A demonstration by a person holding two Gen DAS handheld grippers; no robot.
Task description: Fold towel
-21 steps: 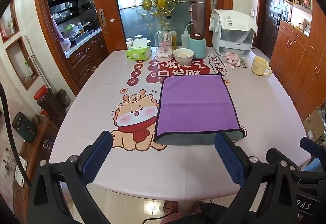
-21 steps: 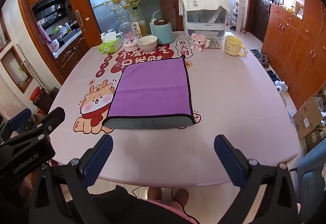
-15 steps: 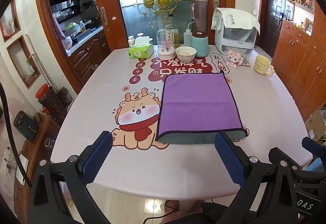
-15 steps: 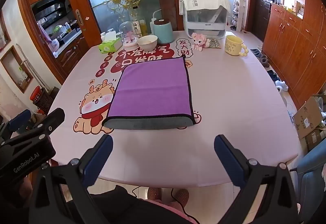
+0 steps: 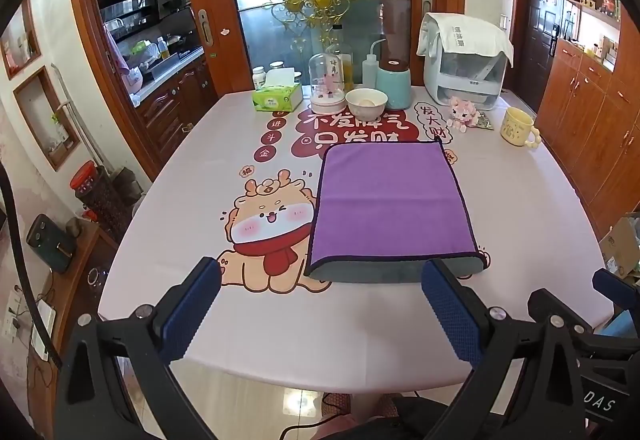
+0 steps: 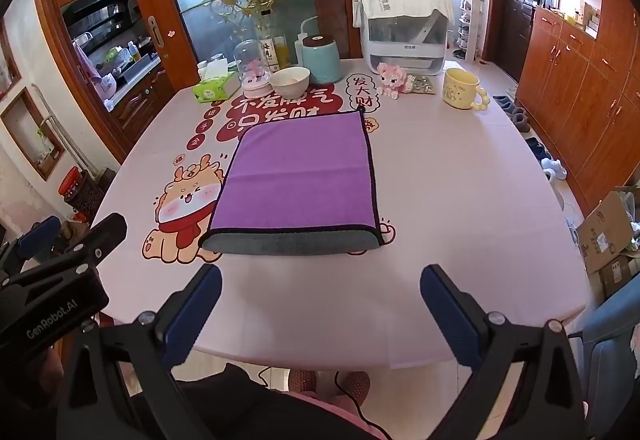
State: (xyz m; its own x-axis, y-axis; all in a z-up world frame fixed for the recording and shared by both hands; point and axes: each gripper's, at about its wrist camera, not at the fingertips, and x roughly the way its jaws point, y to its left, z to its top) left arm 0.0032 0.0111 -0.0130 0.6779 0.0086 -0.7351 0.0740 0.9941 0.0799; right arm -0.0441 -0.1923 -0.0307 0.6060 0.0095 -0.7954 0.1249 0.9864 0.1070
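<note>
A purple towel [image 5: 390, 200] lies flat on the pink table [image 5: 280, 328], folded over, with its grey underside showing along the near edge. It also shows in the right wrist view [image 6: 300, 176]. My left gripper [image 5: 322, 306] is open and empty, held above the table's near edge, short of the towel. My right gripper [image 6: 320, 308] is open and empty too, held near the front edge on the towel's right. The left gripper's body [image 6: 52, 296] shows at the left of the right wrist view.
At the table's far side stand a green tissue box [image 5: 277, 99], a glass dome [image 5: 328, 88], a white bowl [image 5: 366, 103], a teal canister [image 5: 394, 85], a white appliance [image 5: 466, 64], a pink toy [image 5: 463, 114] and a yellow mug [image 5: 518, 127]. Wooden cabinets [image 6: 580, 80] line the right wall.
Both grippers have drifted slightly; the left view has shifted a little so the towel sits further right and lower. The towel has not moved. Both stay open.
</note>
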